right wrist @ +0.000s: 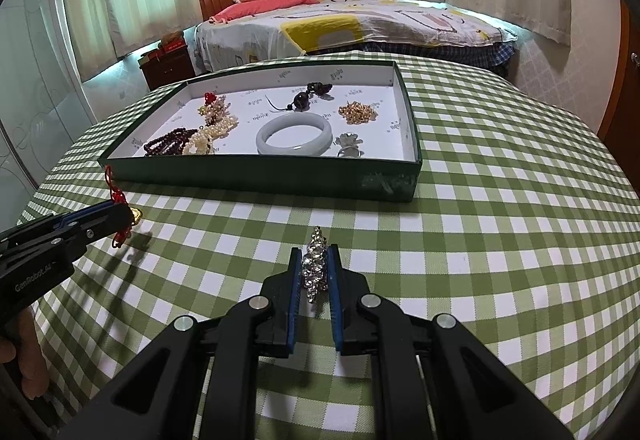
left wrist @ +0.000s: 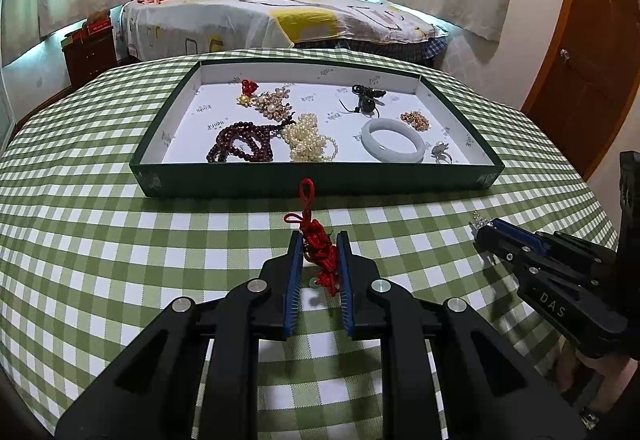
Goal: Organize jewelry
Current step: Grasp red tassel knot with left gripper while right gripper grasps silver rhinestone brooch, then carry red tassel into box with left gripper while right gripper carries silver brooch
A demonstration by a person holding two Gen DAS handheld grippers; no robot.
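Note:
My left gripper (left wrist: pixel 319 240) is shut on a red knotted cord charm (left wrist: pixel 320 250) with a gold bead, held above the checked tablecloth in front of the green tray (left wrist: pixel 316 182). My right gripper (right wrist: pixel 315 254) is shut on a silver crystal piece (right wrist: pixel 315 268), also held in front of the tray (right wrist: pixel 260 176). The tray holds a jade bangle (left wrist: pixel 393 140), dark red beads (left wrist: pixel 244 144), pearls (left wrist: pixel 310 140), a gold chain (left wrist: pixel 416 120), a black pendant (left wrist: pixel 368 100) and a silver ring (left wrist: pixel 441 154). The right gripper shows in the left wrist view (left wrist: pixel 486 226), the left gripper in the right wrist view (right wrist: pixel 126 218).
The table carries a green-and-white checked cloth (left wrist: pixel 120 240). A bed (left wrist: pixel 280 16) stands behind the table, a dark nightstand (left wrist: pixel 90 56) at its left, and a wooden door (left wrist: pixel 588 52) at the right.

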